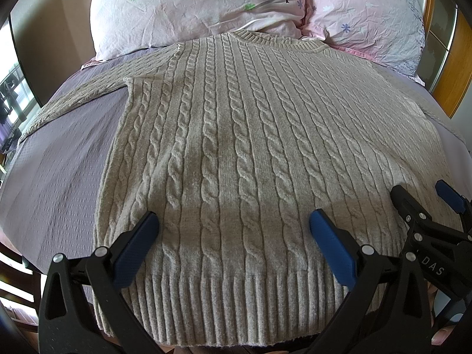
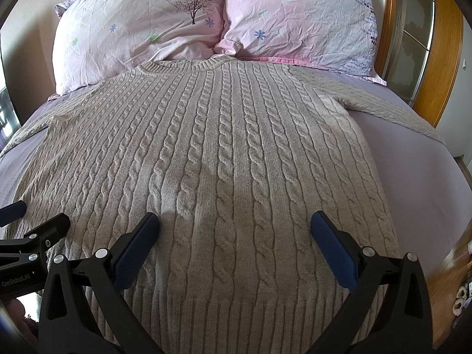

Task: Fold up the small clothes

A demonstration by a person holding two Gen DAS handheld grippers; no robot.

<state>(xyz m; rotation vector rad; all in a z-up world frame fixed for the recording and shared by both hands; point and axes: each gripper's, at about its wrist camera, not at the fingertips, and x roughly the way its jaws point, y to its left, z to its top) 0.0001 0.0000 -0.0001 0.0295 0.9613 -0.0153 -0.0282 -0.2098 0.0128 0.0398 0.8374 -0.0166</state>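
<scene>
A beige cable-knit sweater (image 1: pixel 236 147) lies flat on the bed, collar towards the pillows and ribbed hem nearest me; it also shows in the right wrist view (image 2: pixel 224 159). Its sleeves stretch out to both sides. My left gripper (image 1: pixel 234 227) is open and empty, hovering just above the hem on the left part. My right gripper (image 2: pixel 236 227) is open and empty above the hem on the right part. The right gripper also shows in the left wrist view (image 1: pixel 424 203), and the left gripper at the left edge of the right wrist view (image 2: pixel 32 215).
The bed has a lilac sheet (image 1: pixel 59 171). Two pink floral pillows (image 2: pixel 141 26) (image 2: pixel 301 17) lean at the head of the bed. A wooden headboard and cabinet (image 2: pixel 442 59) stand at the right. A window (image 1: pixel 11 100) is at the left.
</scene>
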